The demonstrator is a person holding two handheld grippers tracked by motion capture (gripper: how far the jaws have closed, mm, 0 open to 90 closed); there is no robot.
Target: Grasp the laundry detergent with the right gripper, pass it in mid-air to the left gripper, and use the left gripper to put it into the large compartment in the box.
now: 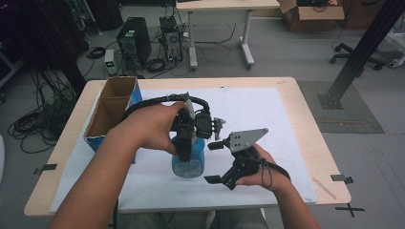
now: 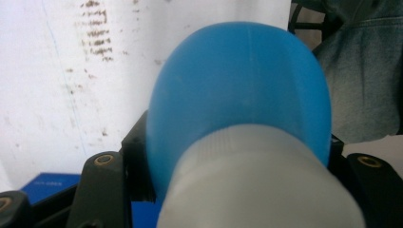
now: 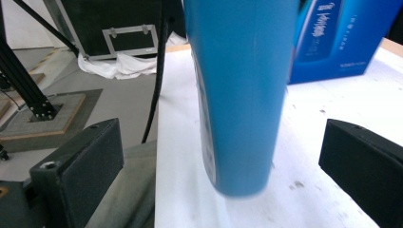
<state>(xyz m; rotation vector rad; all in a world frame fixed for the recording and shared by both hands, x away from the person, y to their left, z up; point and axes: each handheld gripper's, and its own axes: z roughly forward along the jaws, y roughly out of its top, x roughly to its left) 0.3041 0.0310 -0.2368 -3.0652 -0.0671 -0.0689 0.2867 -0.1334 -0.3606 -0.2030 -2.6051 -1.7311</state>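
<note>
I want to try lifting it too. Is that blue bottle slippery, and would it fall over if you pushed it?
Probably a bit slippery: the blue bottle looks smooth and rounded. The left gripper clamps it near the white cap, so it seems stiff enough to hold. Tall and narrow, it could tip if pushed high up.

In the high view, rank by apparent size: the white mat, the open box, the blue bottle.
1. White mat, largest: it covers most of the tabletop.
2. Open box, at the table's left edge.
3. Blue bottle, smallest, though the left gripper clamped on it hides its top.
</note>
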